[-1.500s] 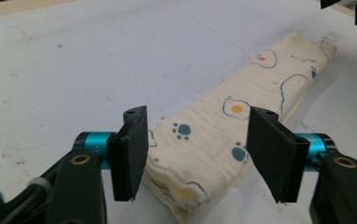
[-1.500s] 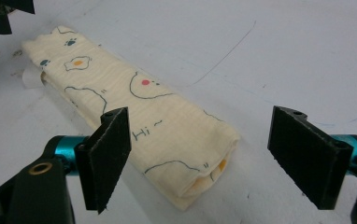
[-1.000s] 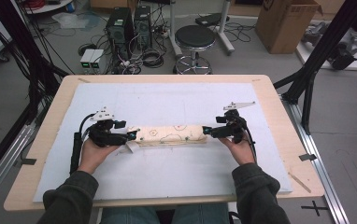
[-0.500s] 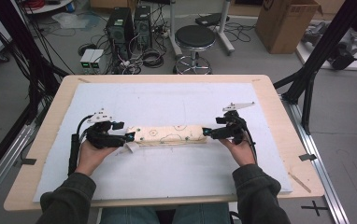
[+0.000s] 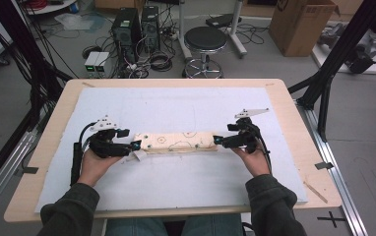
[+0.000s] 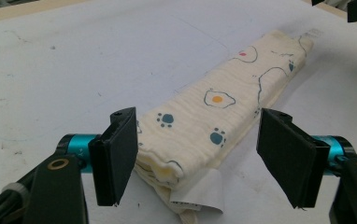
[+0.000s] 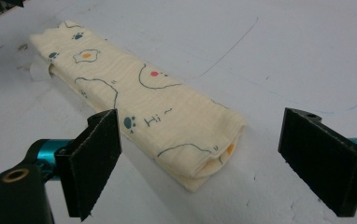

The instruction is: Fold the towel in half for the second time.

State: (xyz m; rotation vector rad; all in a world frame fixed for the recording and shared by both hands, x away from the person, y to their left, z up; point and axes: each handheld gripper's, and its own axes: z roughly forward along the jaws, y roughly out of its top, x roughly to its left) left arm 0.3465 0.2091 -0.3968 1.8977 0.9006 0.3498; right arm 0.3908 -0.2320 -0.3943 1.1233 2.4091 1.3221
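The folded cloth [image 5: 176, 142] lies as a long, narrow bundle across the middle of the high view, flat on the white sheet [image 5: 176, 105] that covers the bench [image 5: 284, 101]. It is cream muslin printed with fried eggs and paw marks, crinkled and layered several times over, so it is likely light, soft and limp: it should sag between 2 holds and its layers may slide apart if only the top 1 is caught. A white care label [image 6: 200, 191] sticks out from the end at the lower centre of the left gripper view.

The best holds look to be the 2 short ends, taking every layer at once, low against the sheet. The rounded fold at the lower centre of the right gripper view gives a thick, firm edge.

The left tongs [image 5: 136, 144] sit at the bundle's left end in the high view, spread wide, with the cloth end between the pads but not pinched. The right tongs [image 5: 216, 139] sit at the opposite end, also spread, with that end just ahead of them and untouched.
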